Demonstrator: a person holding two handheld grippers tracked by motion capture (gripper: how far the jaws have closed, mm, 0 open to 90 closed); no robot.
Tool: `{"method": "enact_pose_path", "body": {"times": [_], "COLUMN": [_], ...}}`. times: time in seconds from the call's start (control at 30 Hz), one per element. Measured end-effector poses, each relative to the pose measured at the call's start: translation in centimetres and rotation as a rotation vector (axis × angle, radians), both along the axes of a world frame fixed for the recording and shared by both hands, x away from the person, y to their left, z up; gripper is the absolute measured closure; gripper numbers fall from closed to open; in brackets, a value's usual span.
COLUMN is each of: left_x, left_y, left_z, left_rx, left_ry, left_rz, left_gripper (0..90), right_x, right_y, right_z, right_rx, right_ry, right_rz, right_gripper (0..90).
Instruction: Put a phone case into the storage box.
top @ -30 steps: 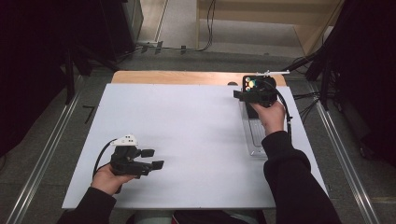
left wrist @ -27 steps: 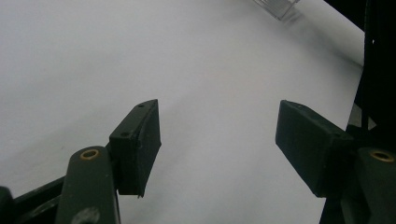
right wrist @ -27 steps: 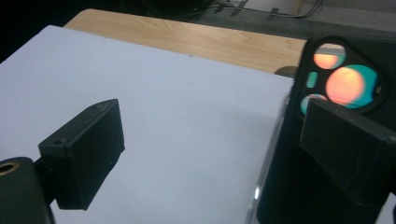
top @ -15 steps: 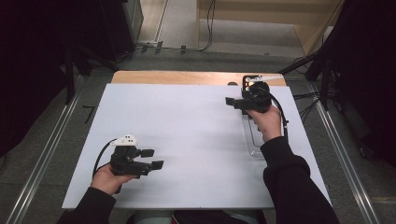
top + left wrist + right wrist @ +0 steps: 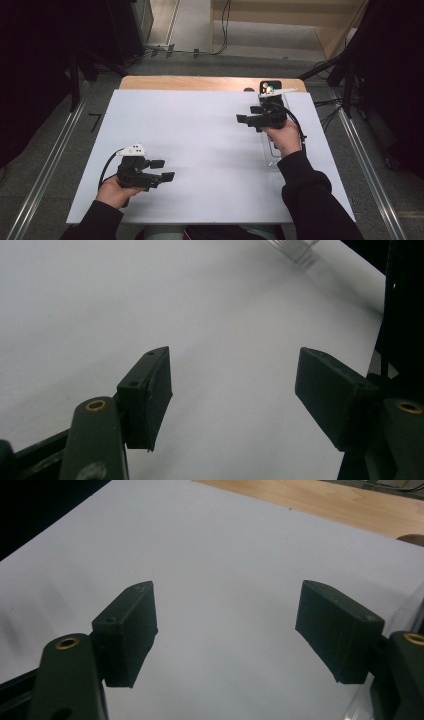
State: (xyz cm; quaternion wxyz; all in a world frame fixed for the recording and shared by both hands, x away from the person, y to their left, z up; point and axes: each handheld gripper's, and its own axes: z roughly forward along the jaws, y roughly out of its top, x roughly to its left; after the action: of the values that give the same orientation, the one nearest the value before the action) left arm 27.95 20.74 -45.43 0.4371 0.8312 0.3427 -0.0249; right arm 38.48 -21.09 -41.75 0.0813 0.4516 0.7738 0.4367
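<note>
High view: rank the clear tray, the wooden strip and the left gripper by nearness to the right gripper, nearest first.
1. Clear tray, directly beneath the right gripper and hand.
2. Wooden strip, along the table's far edge.
3. Left gripper, near-left corner of the white sheet.

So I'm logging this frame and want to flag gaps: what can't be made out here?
- Clear tray, high view: the right hand and sleeve cover most of it.
- Small coloured items at the far edge, high view: too small to identify.
- Clear tray corner, left gripper view: blurred, cut by the top edge.
</note>
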Motion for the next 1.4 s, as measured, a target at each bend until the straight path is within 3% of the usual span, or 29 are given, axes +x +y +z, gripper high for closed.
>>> {"method": "enact_pose_path", "body": {"times": [0.73,1.23,1.4], "left_x": [-0.2,-0.5,-0.7], "left_y": [-0.2,-0.4,-0.2], "left_z": [0.2,0.5,0.5], "left_rx": [-0.004,-0.007,-0.015], "left_ry": [0.002,-0.002,-0.001], "left_rz": [-0.019,-0.035,-0.037], "left_gripper": [31.5,31.5,31.4], "right_x": [-4.7,-7.6,-8.4], "right_y": [1.3,1.0,0.9], "right_z": [-0.3,-1.1,-1.6], "right_rx": [-0.018,0.01,-0.004], "right_ry": [0.019,0.012,0.014], "right_rz": [0.077,0.133,0.156], "right_gripper": [22.5,22.4,22.3]}}
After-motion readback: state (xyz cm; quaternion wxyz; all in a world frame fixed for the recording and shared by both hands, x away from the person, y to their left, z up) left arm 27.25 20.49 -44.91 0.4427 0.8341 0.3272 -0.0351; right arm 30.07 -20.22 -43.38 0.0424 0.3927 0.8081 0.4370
